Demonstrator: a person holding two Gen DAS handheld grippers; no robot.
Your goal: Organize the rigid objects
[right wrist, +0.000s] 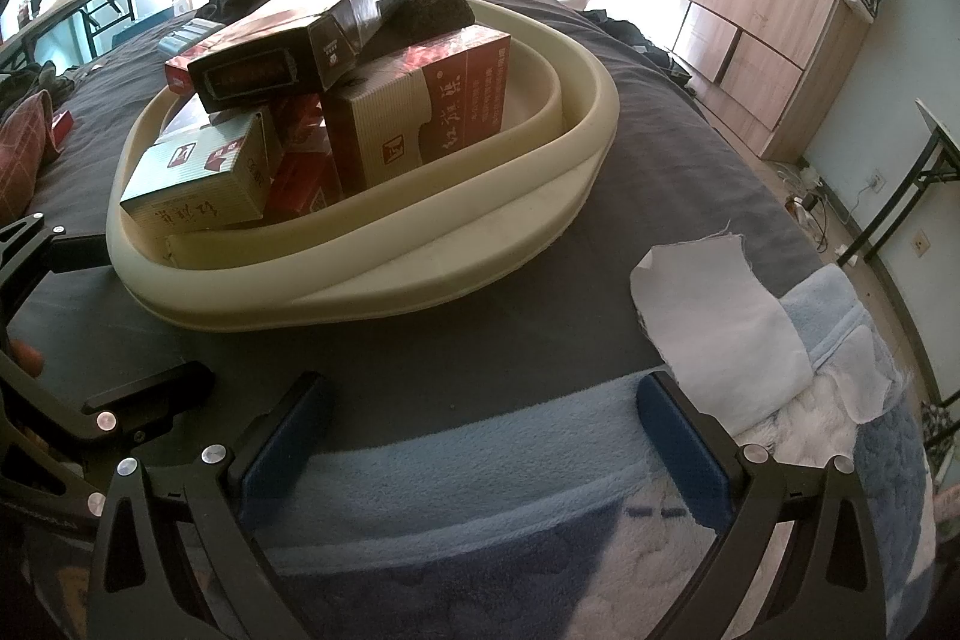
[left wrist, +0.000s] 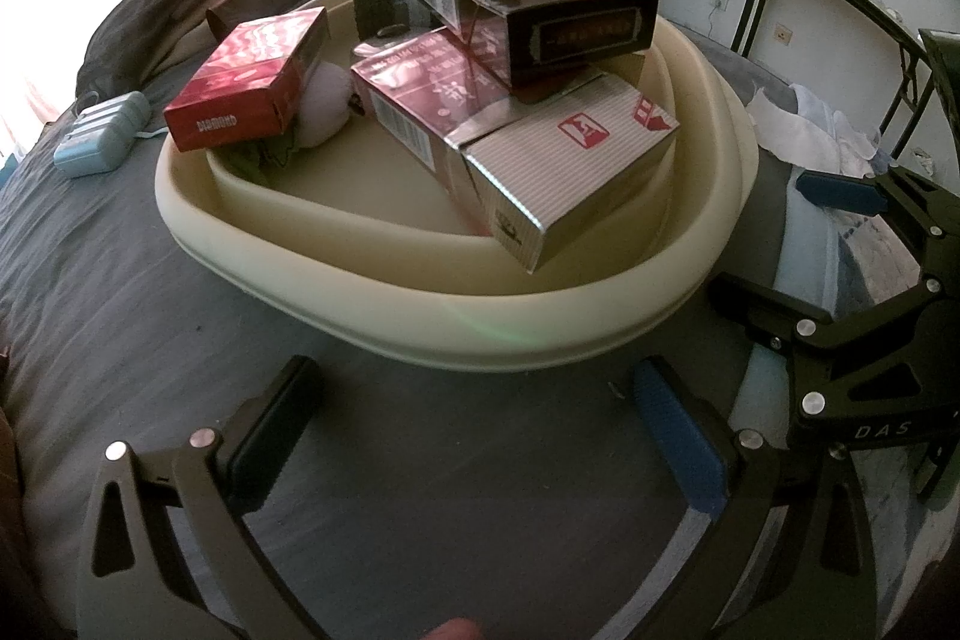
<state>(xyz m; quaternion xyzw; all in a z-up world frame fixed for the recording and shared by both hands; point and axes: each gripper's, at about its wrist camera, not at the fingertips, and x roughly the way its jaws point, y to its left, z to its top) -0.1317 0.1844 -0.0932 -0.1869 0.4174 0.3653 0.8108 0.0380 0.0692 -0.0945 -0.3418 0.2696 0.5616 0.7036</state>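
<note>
Left gripper (left wrist: 474,430): my jaws stand wide apart, holding nothing, just near of the basin.
Right gripper (right wrist: 480,436): released too, empty, over the blue blanket (right wrist: 420,454).
Basin (left wrist: 384,274): cream, on the grey bedcover, piled with cartons.
Top carton (left wrist: 540,4): dark box lying tilted across the heap, far side.
Striped carton (left wrist: 570,166): leans over the near-right rim.
Handling: I judge them light, stiff, glossy cardboard, crushable if squeezed hard.
Hold: across the narrow sides, top carton first.

Cream basin (left wrist: 420,280) piled with boxes (left wrist: 540,10), left gripper (left wrist: 474,400) fingers apart, empty
</note>
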